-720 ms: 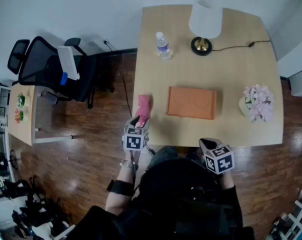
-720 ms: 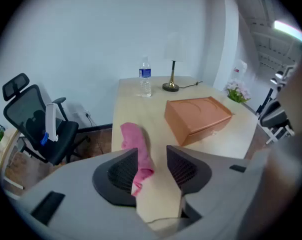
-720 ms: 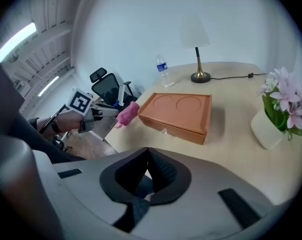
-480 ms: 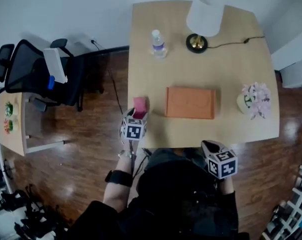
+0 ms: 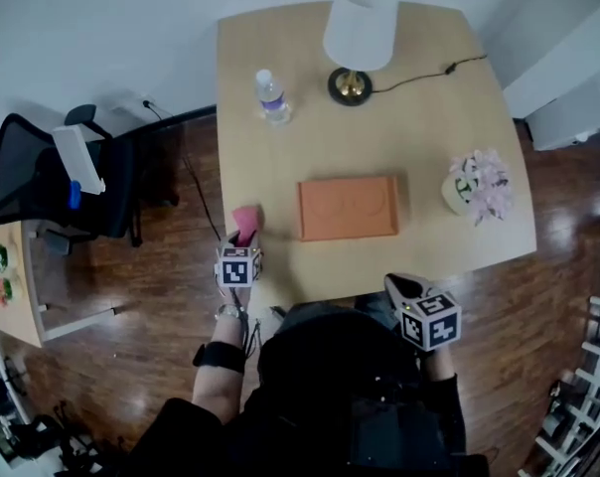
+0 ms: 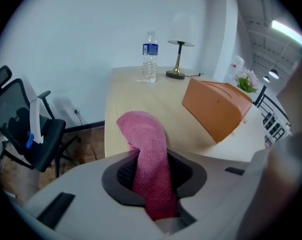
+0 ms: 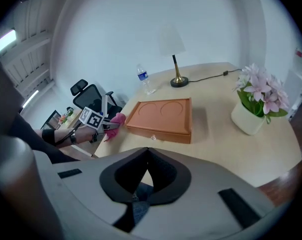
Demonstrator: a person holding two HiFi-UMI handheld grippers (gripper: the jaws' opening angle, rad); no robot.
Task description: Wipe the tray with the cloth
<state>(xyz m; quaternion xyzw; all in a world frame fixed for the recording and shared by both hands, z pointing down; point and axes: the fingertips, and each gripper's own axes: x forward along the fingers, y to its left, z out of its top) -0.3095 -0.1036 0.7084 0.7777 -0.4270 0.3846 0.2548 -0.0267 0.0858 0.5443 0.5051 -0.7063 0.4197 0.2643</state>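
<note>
While the left gripper (image 6: pixel 153 184) clamps a pink cloth (image 6: pixel 146 149) over the bench's (image 5: pixel 429 157) left edge, the orange tray (image 5: pixel 348 208) lies mid-bench, at three o'clock from the cloth, bare wood between them. From the tray, a water bottle (image 5: pixel 271 95) stands at eleven o'clock, a lamp (image 5: pixel 358 33) at twelve, and a pot of pink flowers (image 5: pixel 476 185) at three. An office chair (image 5: pixel 62 182) sits on the floor at nine o'clock. The right gripper (image 7: pixel 147 159), jaws pressed together on nothing, hangs off the near edge at five o'clock. Only the right gripper view shows the knob on the tray's front; only the left gripper view shows the cloth pinched between the jaws, its free end flopping over.
</note>
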